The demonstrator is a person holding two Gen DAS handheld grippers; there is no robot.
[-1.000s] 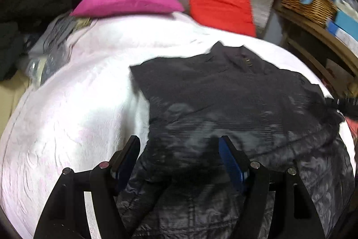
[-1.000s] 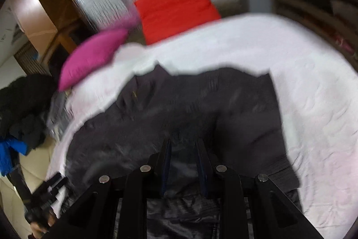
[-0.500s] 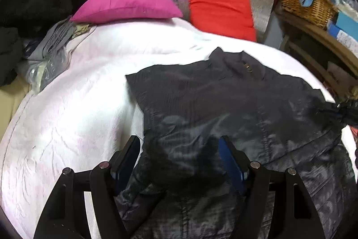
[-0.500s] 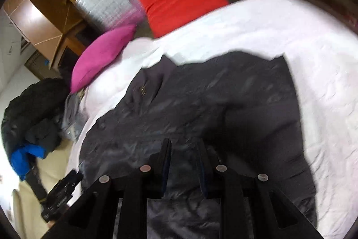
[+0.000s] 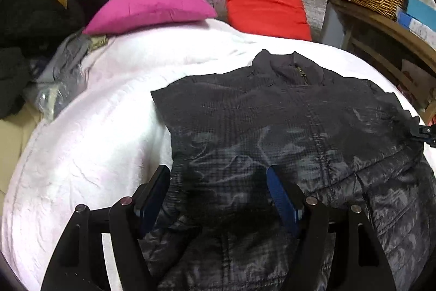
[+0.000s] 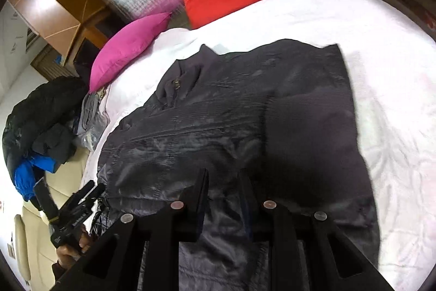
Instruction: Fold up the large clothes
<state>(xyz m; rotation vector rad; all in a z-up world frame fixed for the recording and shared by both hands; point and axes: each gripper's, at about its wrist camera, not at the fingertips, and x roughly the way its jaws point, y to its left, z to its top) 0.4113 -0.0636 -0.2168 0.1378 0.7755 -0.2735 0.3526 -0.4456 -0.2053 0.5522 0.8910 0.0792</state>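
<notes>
The black quilted jacket (image 5: 272,127) lies zipped and flat on the bed (image 5: 95,127) for folding. The left claw (image 5: 218,182) gapes wide over its hem; the right claw (image 6: 223,182) pinches a fabric fold.

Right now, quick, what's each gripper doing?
Left gripper: open over the jacket.
Right gripper: nearly closed, jacket between; grip cannot be told.

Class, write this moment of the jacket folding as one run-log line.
stage: folding | item: black jacket spread on white bedspread | left gripper: open | right gripper: narrow, grip unclear
</notes>
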